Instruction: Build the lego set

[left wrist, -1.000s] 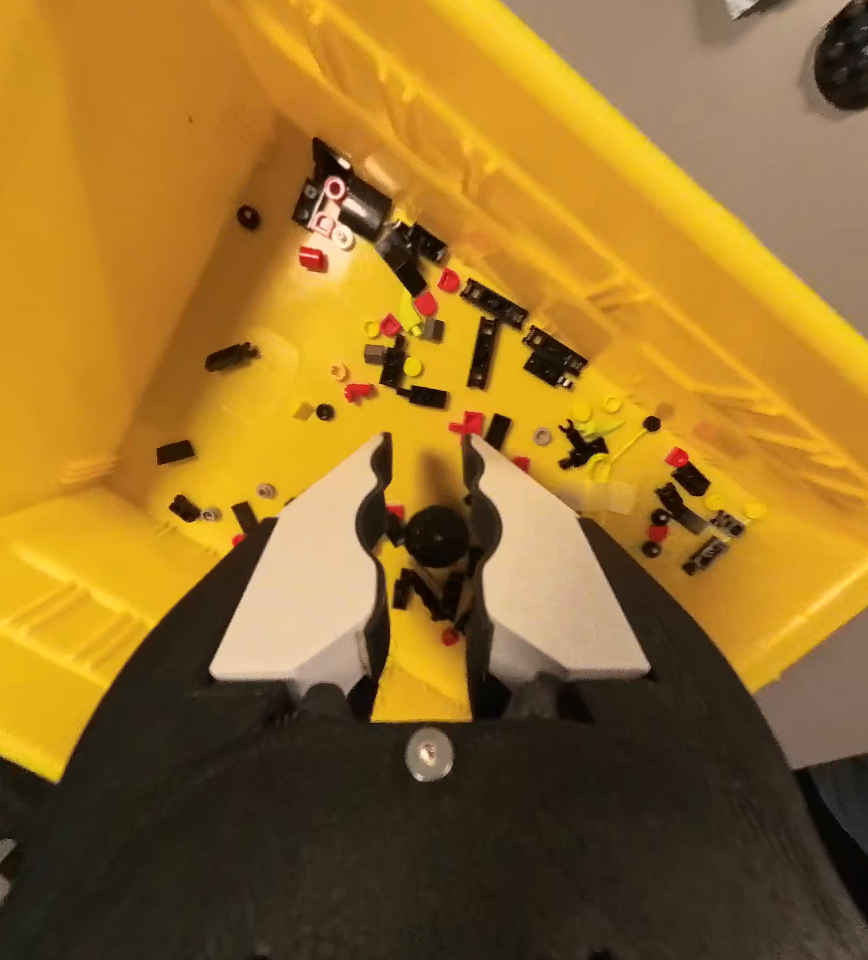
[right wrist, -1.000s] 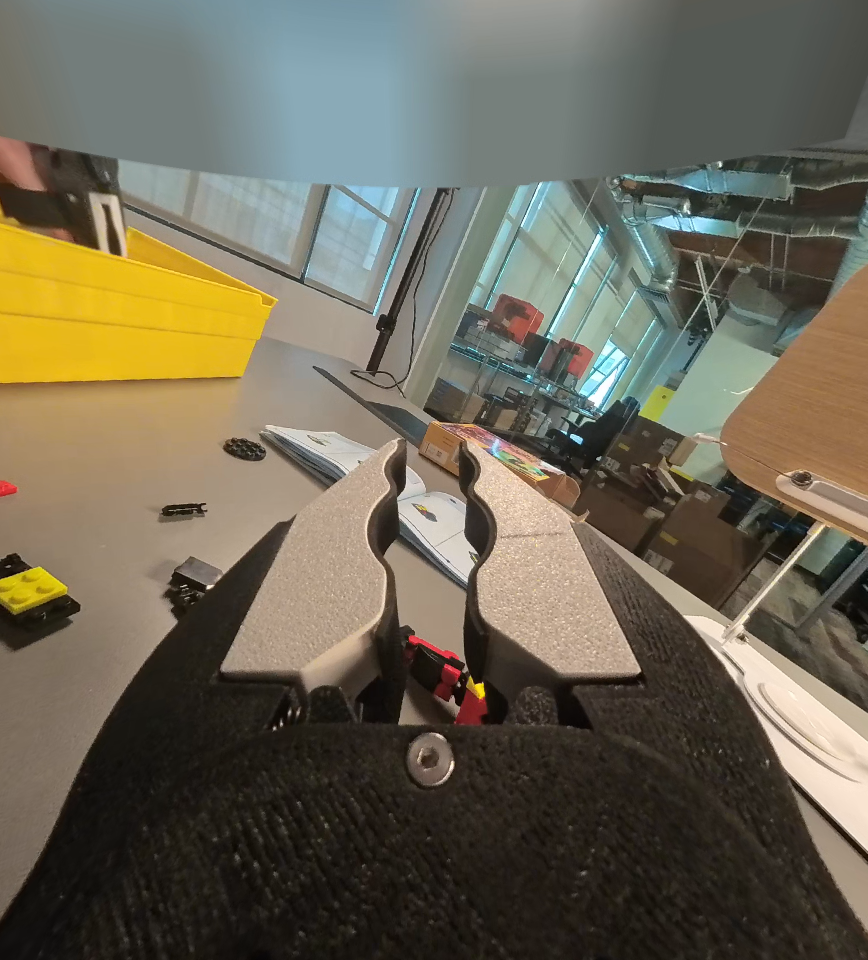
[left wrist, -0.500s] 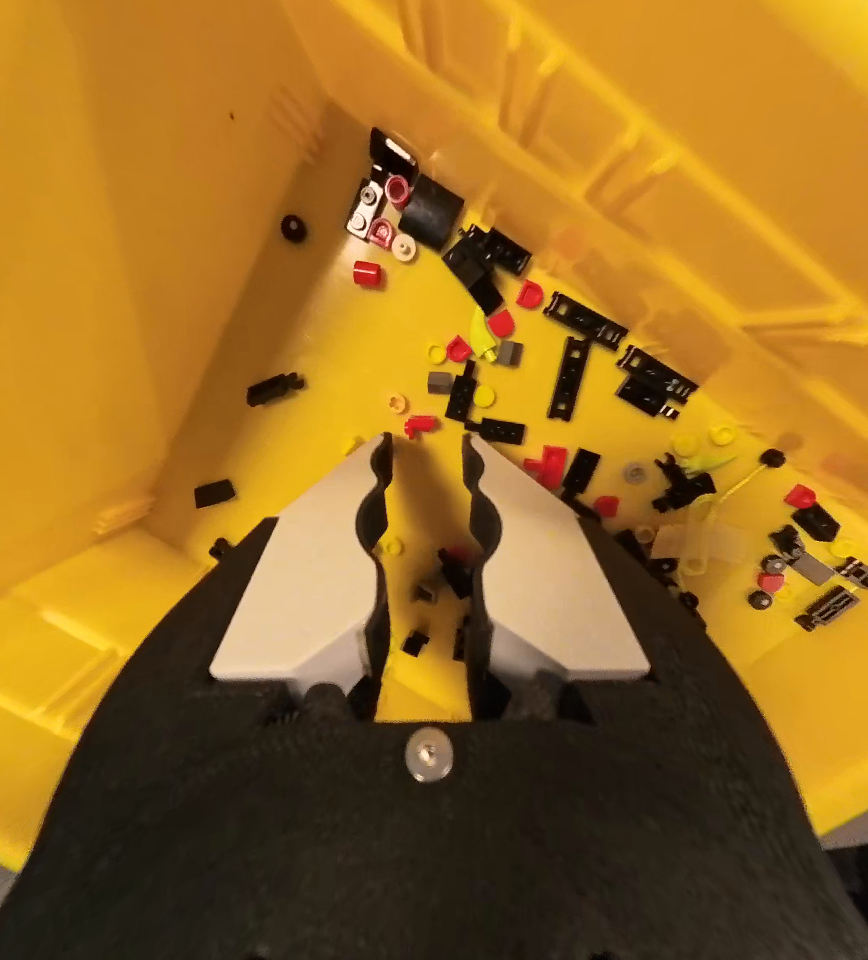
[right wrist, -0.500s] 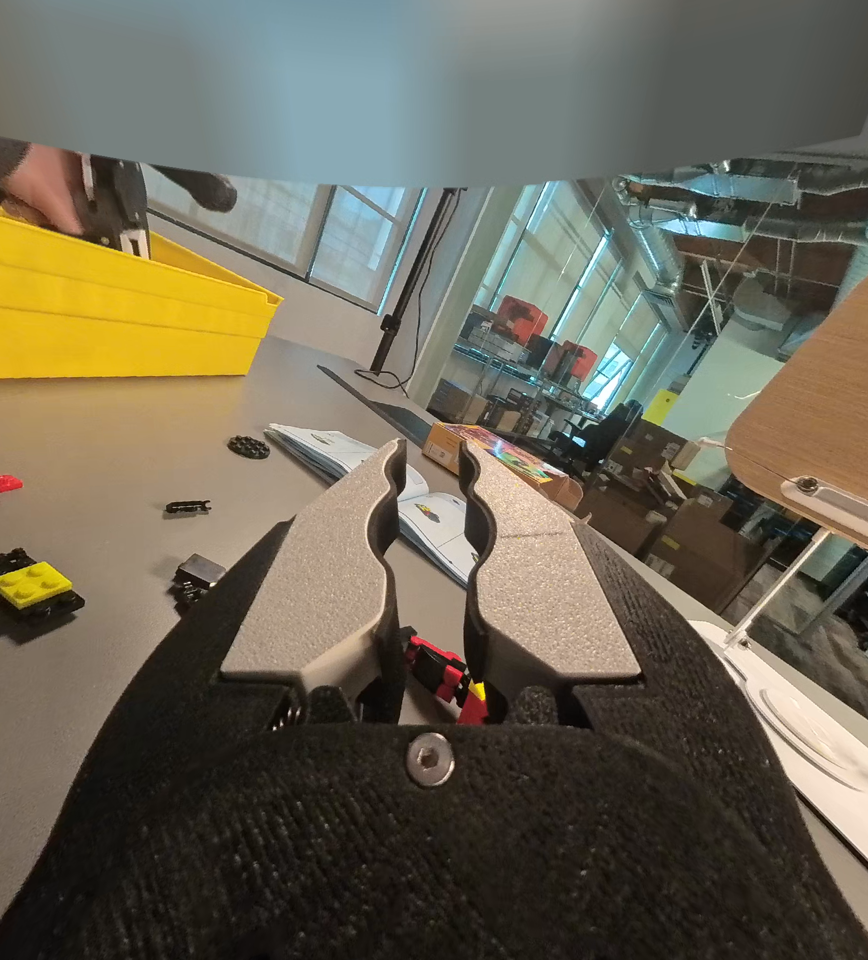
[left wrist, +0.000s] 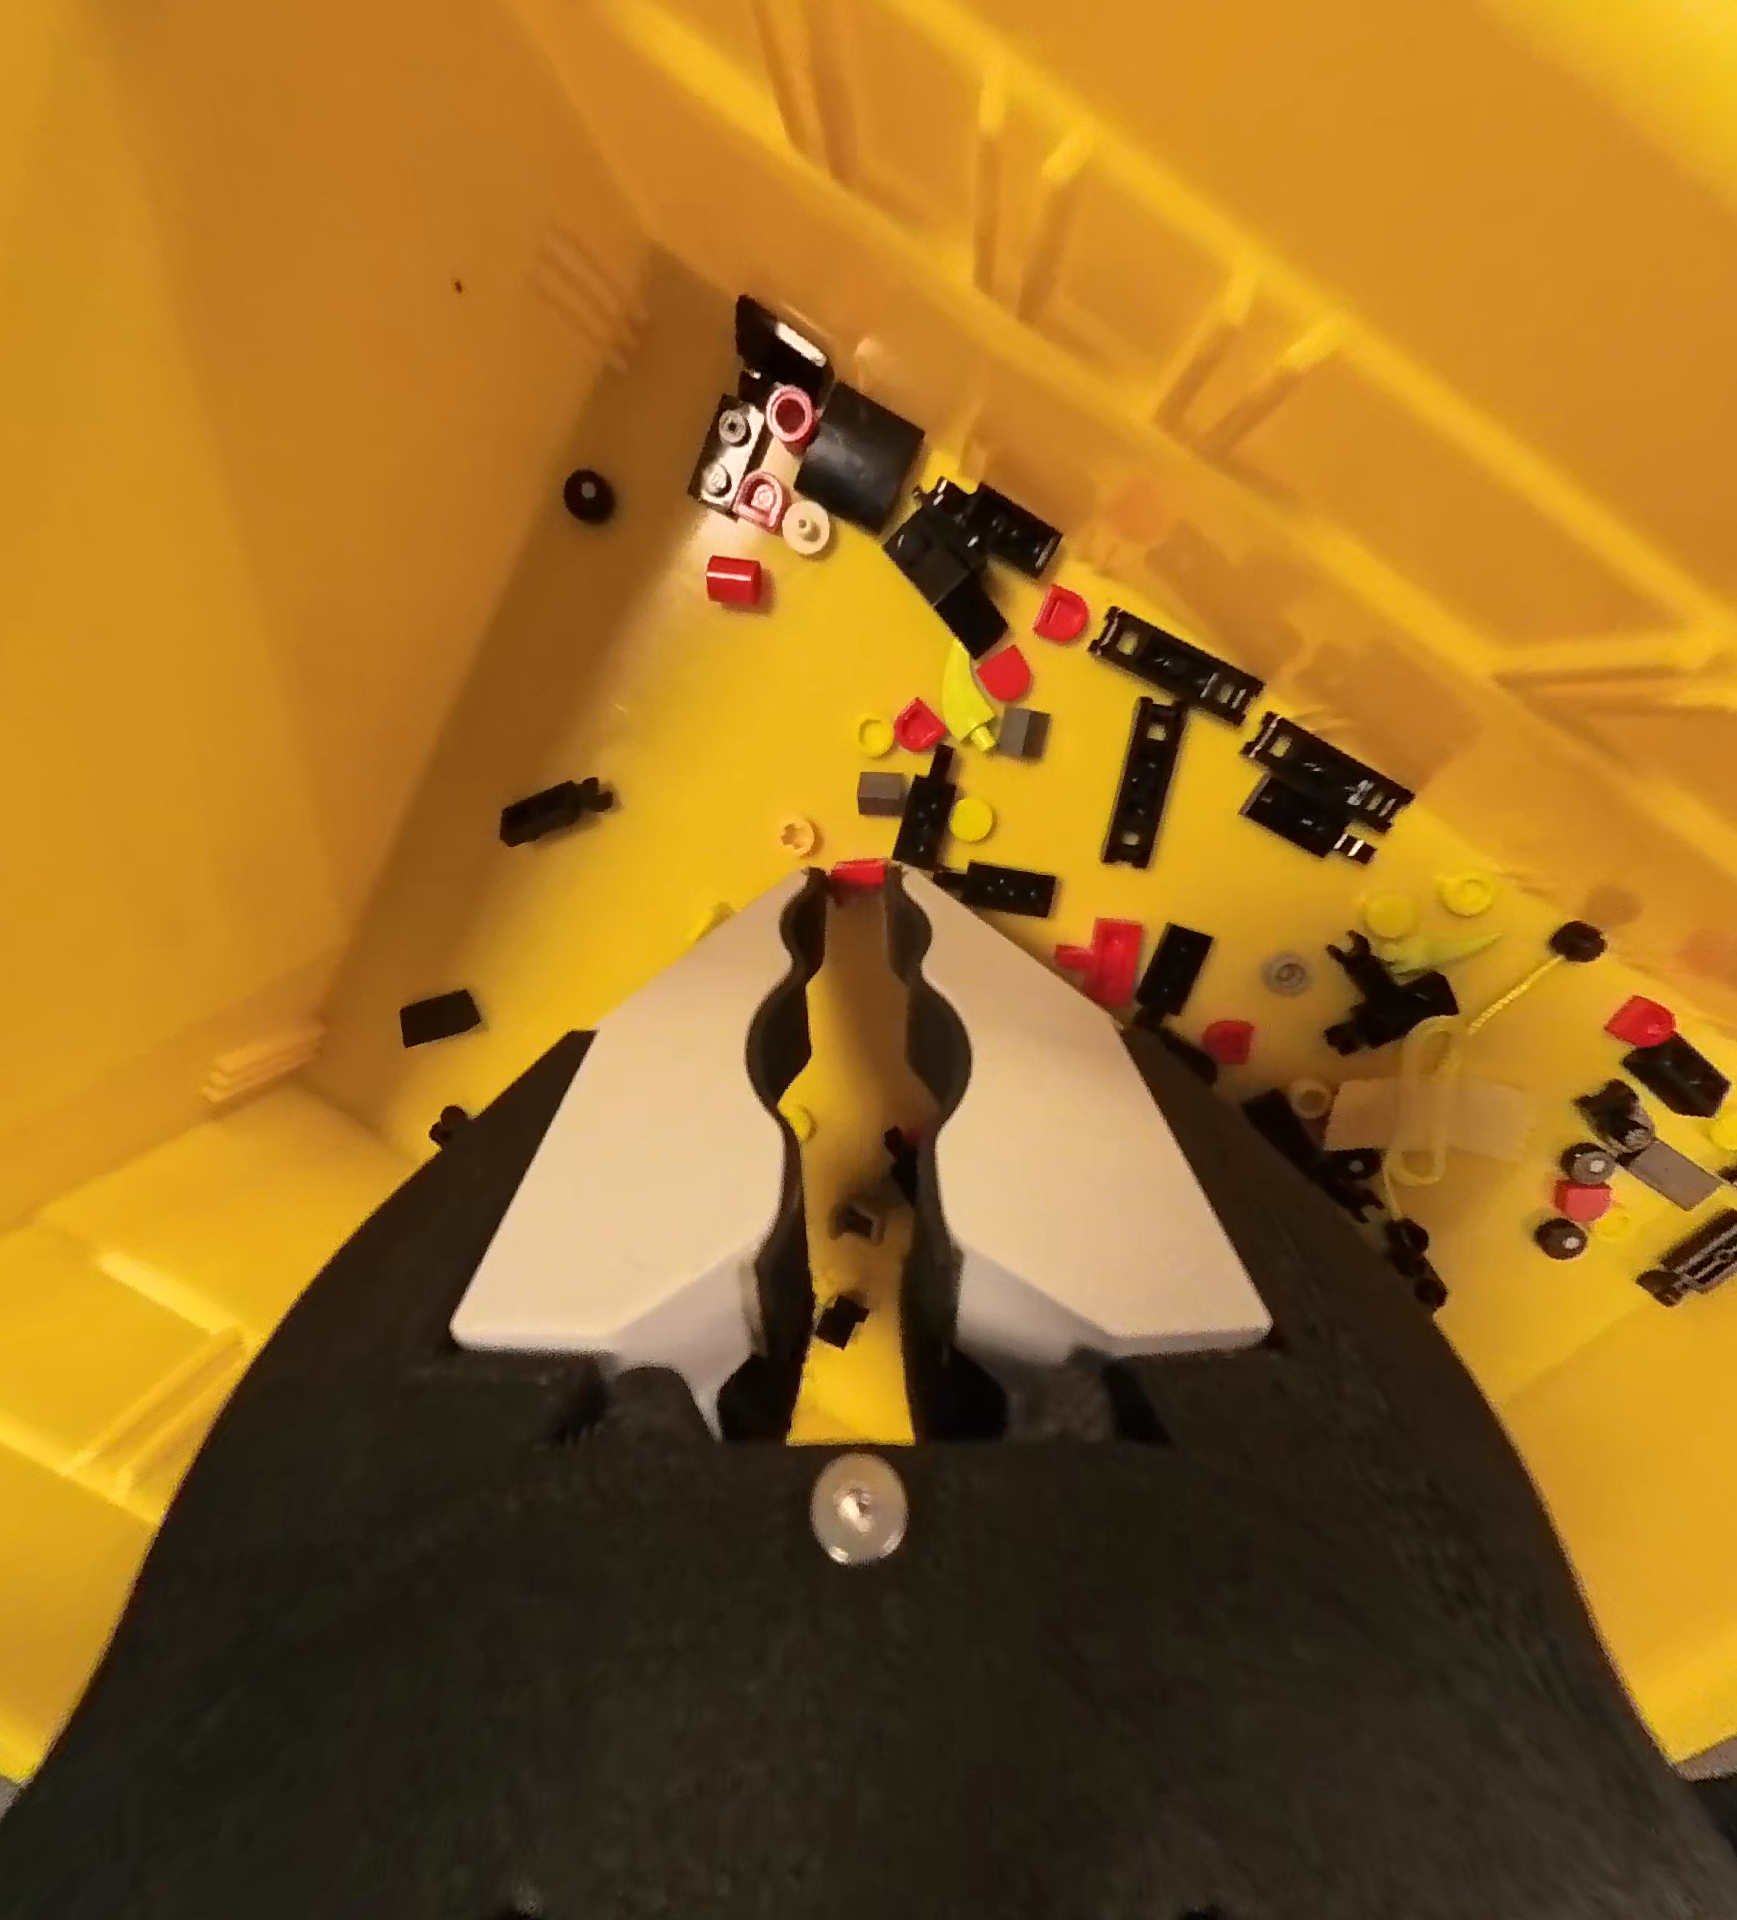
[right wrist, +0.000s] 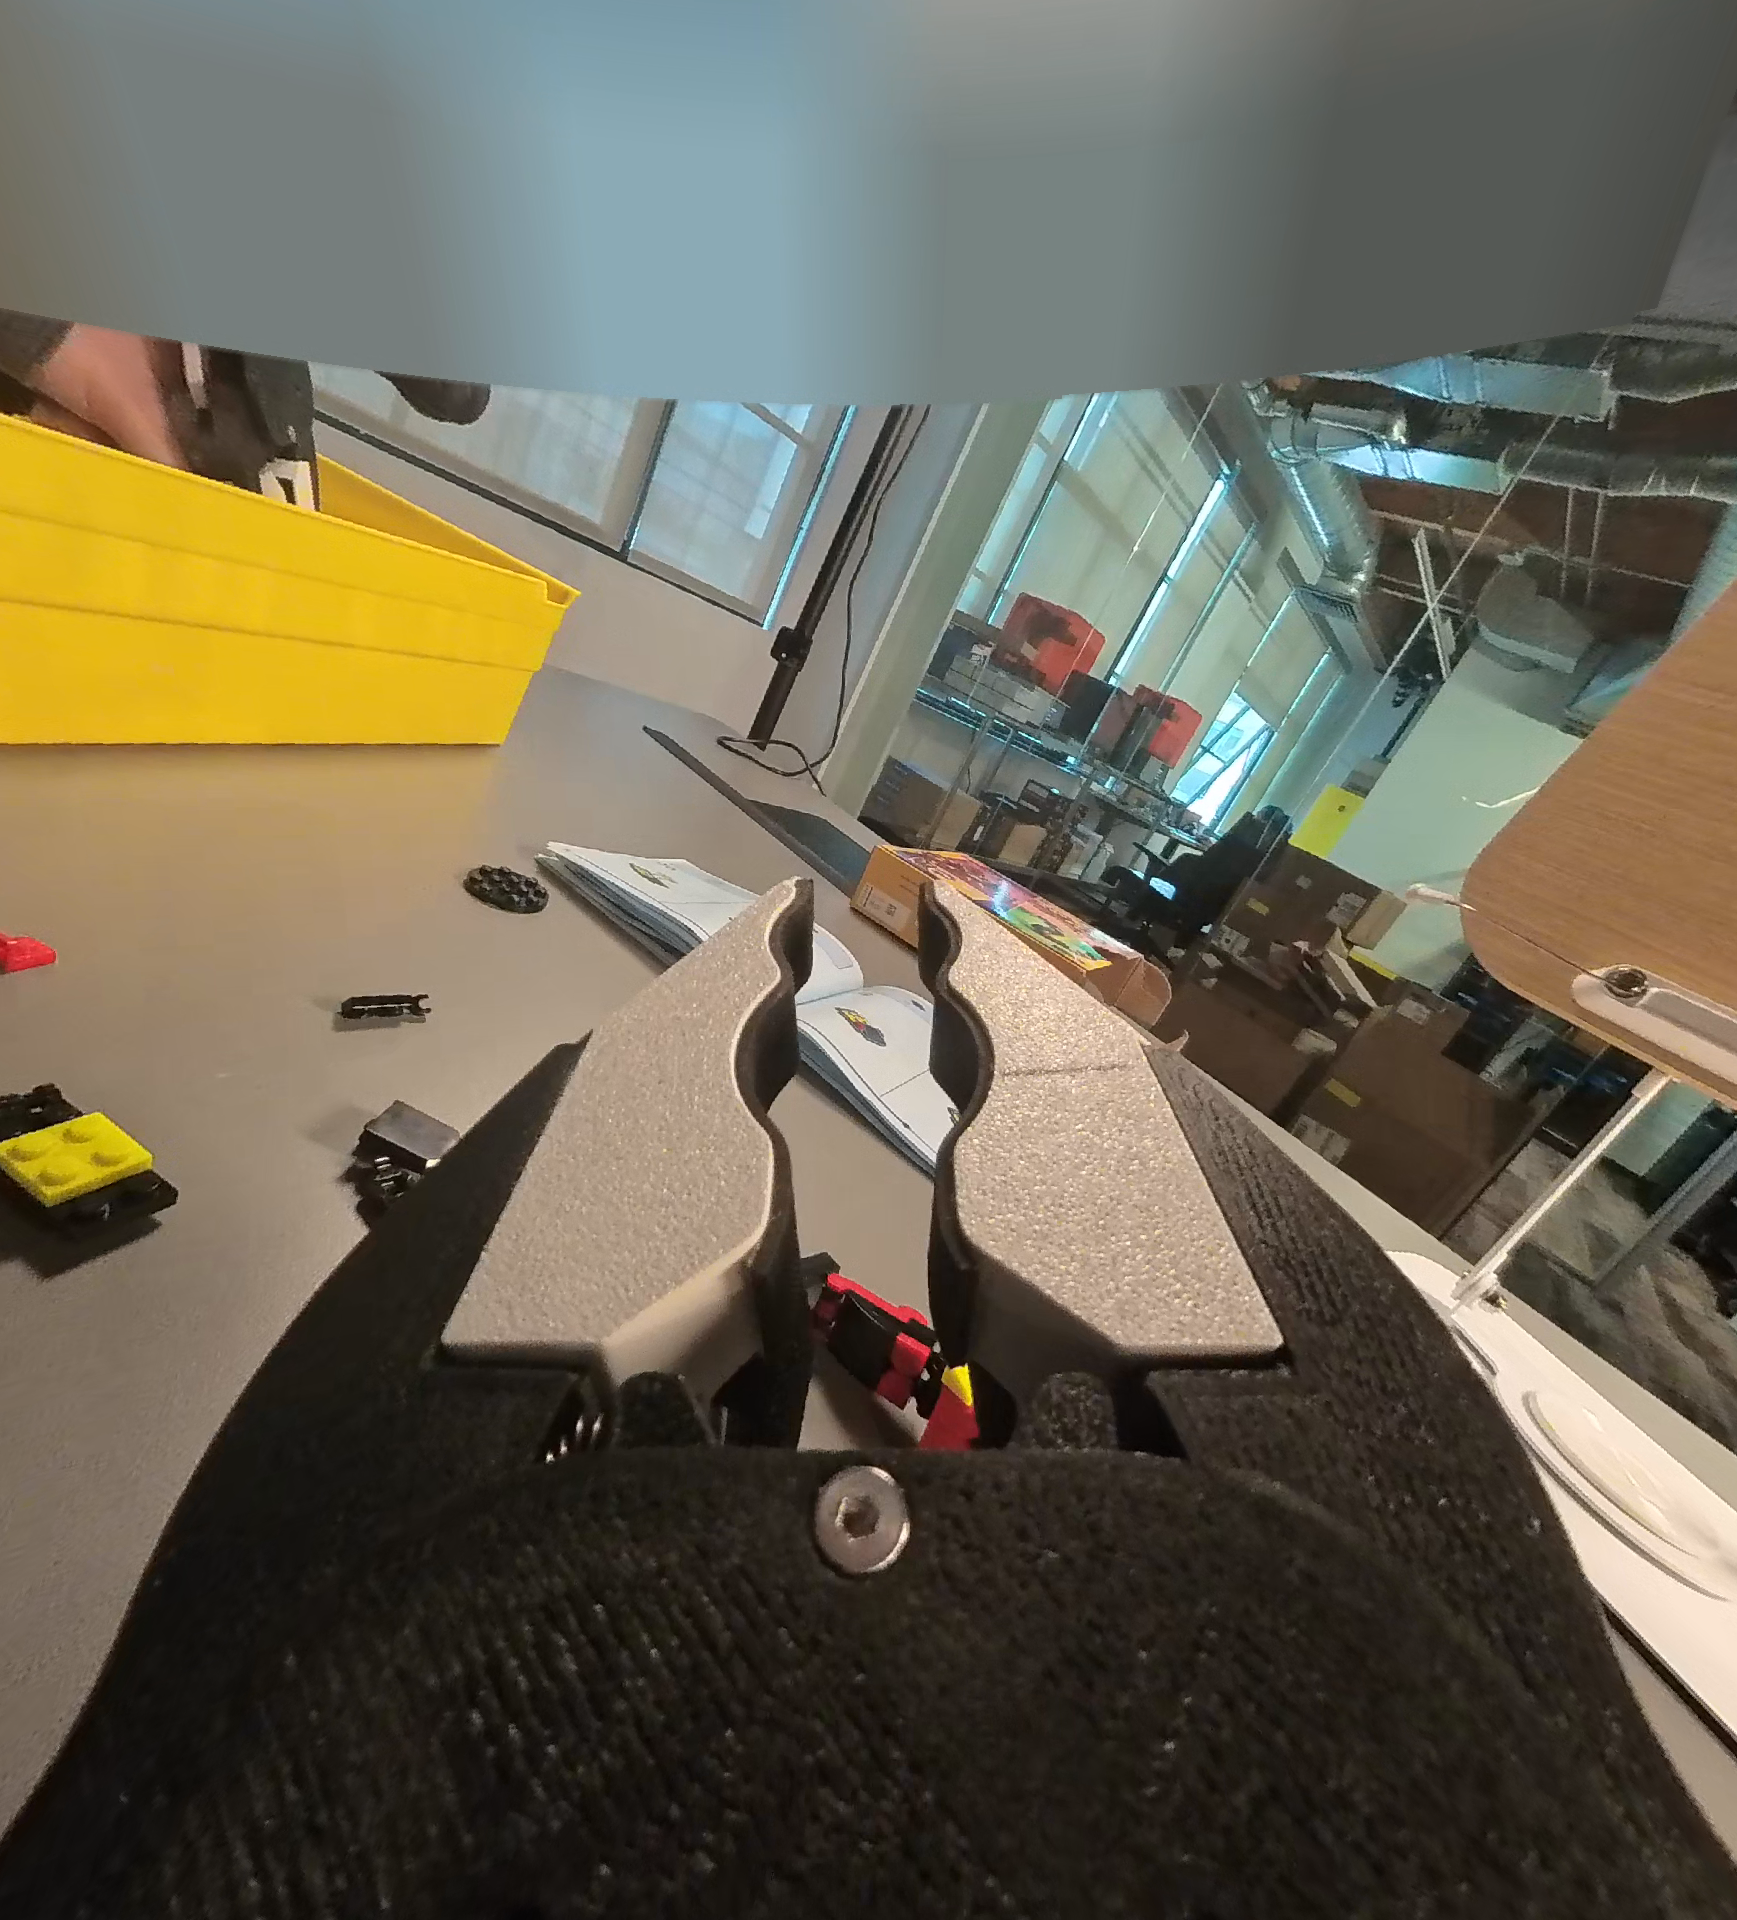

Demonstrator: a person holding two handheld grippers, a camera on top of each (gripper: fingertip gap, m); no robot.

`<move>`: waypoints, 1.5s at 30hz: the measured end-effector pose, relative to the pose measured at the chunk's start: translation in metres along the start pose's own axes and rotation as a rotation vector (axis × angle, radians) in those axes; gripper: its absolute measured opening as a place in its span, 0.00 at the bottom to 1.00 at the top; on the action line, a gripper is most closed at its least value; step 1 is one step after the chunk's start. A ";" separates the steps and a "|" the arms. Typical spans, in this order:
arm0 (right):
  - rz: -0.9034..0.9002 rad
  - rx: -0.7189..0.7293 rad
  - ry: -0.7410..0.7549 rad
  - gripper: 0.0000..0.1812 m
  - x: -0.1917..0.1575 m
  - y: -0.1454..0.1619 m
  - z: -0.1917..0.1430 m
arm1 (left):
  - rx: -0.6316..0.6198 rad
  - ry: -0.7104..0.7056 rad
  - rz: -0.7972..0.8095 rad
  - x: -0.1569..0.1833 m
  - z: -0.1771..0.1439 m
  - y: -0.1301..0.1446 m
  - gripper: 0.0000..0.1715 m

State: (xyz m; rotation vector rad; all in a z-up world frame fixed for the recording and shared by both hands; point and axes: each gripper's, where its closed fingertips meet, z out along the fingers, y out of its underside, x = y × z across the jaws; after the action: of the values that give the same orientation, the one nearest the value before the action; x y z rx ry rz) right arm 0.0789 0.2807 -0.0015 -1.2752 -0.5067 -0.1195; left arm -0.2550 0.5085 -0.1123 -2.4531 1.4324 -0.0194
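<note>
Inside the yellow bin [left wrist: 220, 520], your left gripper [left wrist: 856, 883] pinches a red piece [left wrist: 859, 873] crosswise at its fingertips; your right gripper [right wrist: 864, 914], fingers spread, lies on the grey table [right wrist: 220, 862].

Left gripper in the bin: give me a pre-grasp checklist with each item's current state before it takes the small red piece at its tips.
1. Left gripper inside yellow bin: ok.
2. Red piece centred at the fingertips: ok.
3. Jaws closed on it: cannot tell; a narrow gap shows.
4. Black plate just beside the target, apart from it: ok.
5. Right gripper out of the way, over the table: ok.
6. Right gripper empty: not ok for certain; a red and black assembly sits deep between its fingers.
</note>
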 end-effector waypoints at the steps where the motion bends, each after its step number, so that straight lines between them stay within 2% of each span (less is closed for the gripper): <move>1: 0.000 0.000 0.000 0.10 0.000 0.000 0.000 | 0.002 -0.006 -0.002 0.000 0.000 0.000 0.06; 9: -0.003 0.003 0.000 0.09 0.000 0.000 0.001 | 0.052 -0.032 -0.056 0.001 -0.001 -0.005 0.06; 10: -0.002 0.004 0.001 0.09 0.000 0.000 0.001 | 0.109 -0.119 -0.075 -0.010 -0.004 -0.011 0.06; 12: -0.002 0.004 0.001 0.09 0.000 0.000 0.000 | 0.333 -0.224 -0.120 -0.019 -0.030 -0.034 0.06; 15: -0.006 0.002 0.004 0.09 0.000 0.000 0.001 | 0.691 -0.298 -0.169 -0.009 -0.108 -0.065 0.06; 18: -0.008 -0.001 0.008 0.09 0.001 0.001 0.002 | 0.960 -0.275 -0.114 0.043 -0.189 -0.081 0.06; 20: -0.009 -0.002 0.009 0.09 0.002 0.001 0.002 | 1.056 -0.148 -0.022 0.103 -0.213 -0.087 0.06; 21: -0.009 -0.002 0.009 0.09 0.002 0.002 0.002 | 1.070 -0.079 0.039 0.135 -0.213 -0.089 0.06; 25: -0.010 -0.001 0.005 0.09 0.001 0.001 0.002 | 0.927 0.053 0.226 0.237 -0.160 -0.086 0.06; 29: -0.005 0.007 -0.011 0.09 -0.002 0.000 0.002 | 0.677 0.120 0.360 0.293 -0.092 -0.082 0.06; 32: -0.007 0.017 -0.031 0.09 -0.005 -0.001 0.002 | 0.472 0.130 0.429 0.303 -0.052 -0.074 0.06; 35: -0.025 0.032 -0.057 0.09 -0.012 -0.005 0.001 | 0.376 0.149 0.424 0.306 -0.033 -0.071 0.06; 40: -0.047 0.047 -0.108 0.09 -0.022 -0.007 0.001 | 0.337 0.196 0.345 0.312 -0.019 -0.072 0.08; 45: -0.016 0.063 -0.141 0.09 -0.024 -0.009 0.000 | 0.373 0.200 0.211 0.309 -0.021 -0.071 0.23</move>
State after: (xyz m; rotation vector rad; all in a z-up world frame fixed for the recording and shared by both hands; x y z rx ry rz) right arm 0.0541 0.2739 -0.0042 -1.2231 -0.6368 -0.0266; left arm -0.0432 0.2723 -0.1162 -2.0359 1.5950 -0.4549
